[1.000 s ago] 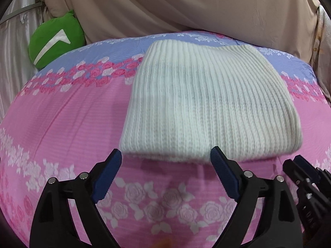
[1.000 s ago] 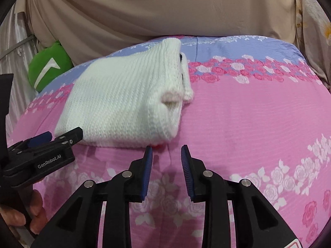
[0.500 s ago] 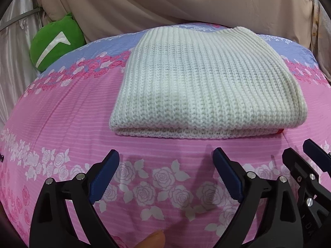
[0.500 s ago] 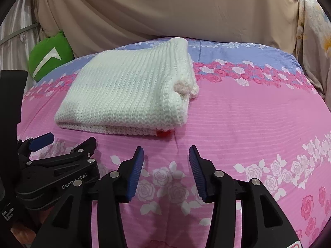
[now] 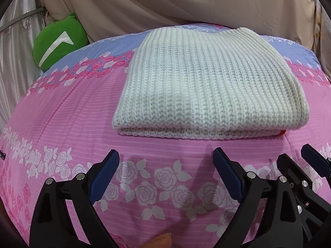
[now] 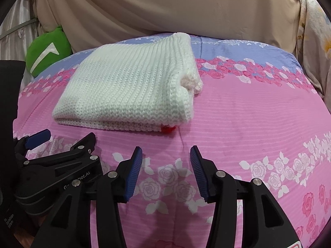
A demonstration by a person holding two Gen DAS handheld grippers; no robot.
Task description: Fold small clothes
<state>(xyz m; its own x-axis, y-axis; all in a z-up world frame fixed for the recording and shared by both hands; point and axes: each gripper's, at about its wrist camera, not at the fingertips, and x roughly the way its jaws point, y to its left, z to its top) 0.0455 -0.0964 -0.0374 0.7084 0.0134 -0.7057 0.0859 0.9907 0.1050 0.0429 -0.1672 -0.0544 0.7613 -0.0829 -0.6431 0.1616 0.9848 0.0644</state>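
Note:
A white knit garment (image 5: pixel 206 86) (image 6: pixel 132 91) lies folded in a thick rectangle on the pink floral bedspread (image 5: pixel 62 113) (image 6: pixel 248 119). A small red tag (image 5: pixel 282 132) (image 6: pixel 168 129) peeks out at its near right corner. My left gripper (image 5: pixel 165 155) (image 6: pixel 70 135) hovers open just short of the garment's near edge, with nothing between its blue pads. My right gripper (image 6: pixel 166 152) (image 5: pixel 306 157) is open too, partway wide, in front of the red-tag corner and clear of the cloth. The two grippers sit side by side.
A green cushion (image 5: pixel 59 43) (image 6: pixel 47 55) with a white mark rests at the back left. Beige draped fabric (image 5: pixel 186 4) rises behind the bed. A fingertip (image 5: pixel 161 241) shows at the bottom edge. Open bedspread stretches to the right of the garment.
Both grippers have drawn back from the garment's near edge, which now lies farther ahead. The right jaws have widened. The garment stays folded and untouched.

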